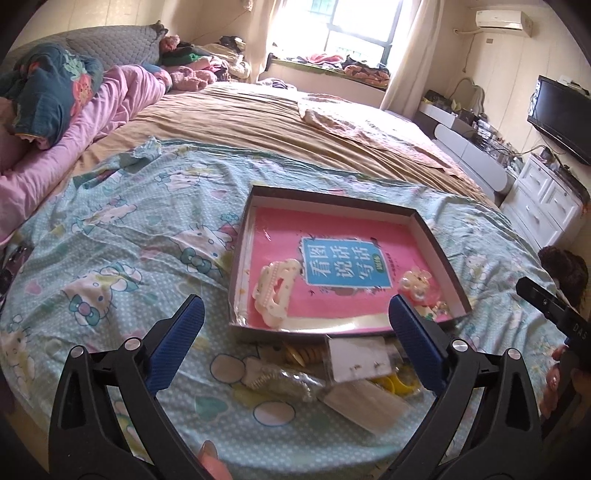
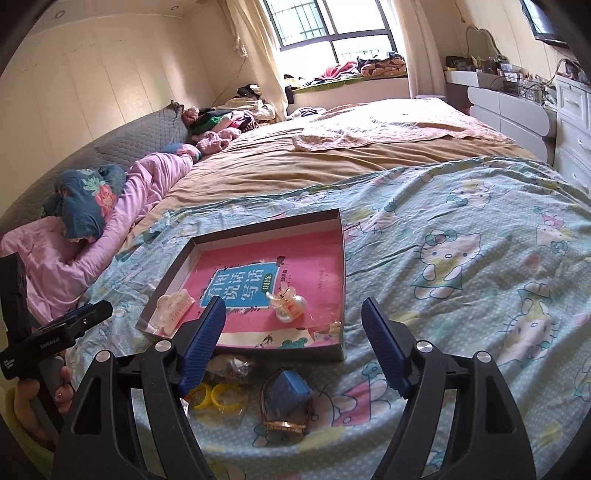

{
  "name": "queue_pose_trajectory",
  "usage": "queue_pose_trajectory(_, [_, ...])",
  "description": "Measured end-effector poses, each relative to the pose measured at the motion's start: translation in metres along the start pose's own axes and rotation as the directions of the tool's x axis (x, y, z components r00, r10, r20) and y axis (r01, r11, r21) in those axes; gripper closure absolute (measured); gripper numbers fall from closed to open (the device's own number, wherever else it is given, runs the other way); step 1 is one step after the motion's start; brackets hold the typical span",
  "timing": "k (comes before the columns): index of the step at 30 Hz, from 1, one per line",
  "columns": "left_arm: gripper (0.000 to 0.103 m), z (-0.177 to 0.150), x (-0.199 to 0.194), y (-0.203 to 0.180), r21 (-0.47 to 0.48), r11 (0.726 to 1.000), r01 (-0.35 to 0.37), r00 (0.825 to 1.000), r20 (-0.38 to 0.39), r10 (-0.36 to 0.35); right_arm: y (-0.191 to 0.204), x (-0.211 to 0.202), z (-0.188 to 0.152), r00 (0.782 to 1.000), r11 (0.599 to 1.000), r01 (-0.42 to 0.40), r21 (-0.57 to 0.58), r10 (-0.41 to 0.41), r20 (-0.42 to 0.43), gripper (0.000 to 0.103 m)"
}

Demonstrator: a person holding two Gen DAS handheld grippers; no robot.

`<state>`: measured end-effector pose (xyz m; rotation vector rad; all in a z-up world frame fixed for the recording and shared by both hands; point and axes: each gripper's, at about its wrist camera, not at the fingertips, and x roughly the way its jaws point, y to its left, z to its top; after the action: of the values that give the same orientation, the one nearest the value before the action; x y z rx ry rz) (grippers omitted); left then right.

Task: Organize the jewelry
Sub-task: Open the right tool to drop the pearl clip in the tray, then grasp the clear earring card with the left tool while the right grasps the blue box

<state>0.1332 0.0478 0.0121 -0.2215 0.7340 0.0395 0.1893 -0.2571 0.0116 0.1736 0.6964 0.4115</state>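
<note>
Lying in the box point(image 2: 341, 258), both hair clips point(image 2: 175, 306) sit beyond open tongs point(image 2: 293, 328).

Location: a home bedroom. Identifying features are a large bed point(image 1: 280, 122) with a tan sheet and a cartoon-print blue cover, a curtained barred window point(image 2: 328, 26), a white wall-mounted air conditioner point(image 1: 502, 18), a black flat-screen television point(image 1: 561, 118), and a white drawer cabinet point(image 1: 546, 199).

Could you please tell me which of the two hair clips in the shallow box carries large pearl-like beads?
The small translucent peach claw clip beside the box's right wall; the wide cream claw clip near the left wall has none.
</note>
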Motion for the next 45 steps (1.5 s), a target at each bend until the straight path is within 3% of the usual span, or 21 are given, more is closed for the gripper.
queue_pose_trajectory(18, [0.01,-0.025,-0.012,-0.019,0.058,0.998,-0.005,0.999,-0.031,0.007,0.015,-0.016,-0.033,0.997,0.997,-0.016,-0.074,0.011,-0.073,0.026])
queue_pose_trajectory(33, [0.01,-0.049,0.009,-0.04,0.124,0.992,-0.016,0.993,-0.111,0.03,0.01,0.032,-0.084,0.97,0.999,-0.031,-0.028,0.023,-0.242,0.026])
queue_pose_trajectory(38, [0.01,-0.053,0.016,-0.043,0.131,0.991,-0.016,0.991,-0.13,0.034,0.007,0.036,-0.082,0.976,1.0,-0.023,-0.017,0.019,-0.217,0.026])
queue_pose_trajectory(39, [0.01,-0.053,0.018,-0.043,0.133,0.991,-0.016,0.99,-0.134,0.034,0.004,0.037,-0.079,0.978,1.0,-0.021,-0.008,0.019,-0.208,0.026])
queue_pose_trajectory(41, [0.01,-0.054,0.022,-0.044,0.133,0.991,-0.016,0.99,-0.138,0.035,-0.001,0.043,-0.075,0.977,1.0,-0.029,0.01,0.031,-0.21,0.037])
queue_pose_trajectory(45, [0.01,-0.053,0.032,-0.044,0.118,0.993,-0.015,0.988,-0.15,0.032,-0.009,0.055,-0.072,0.973,0.998,-0.037,0.045,0.046,-0.228,0.045])
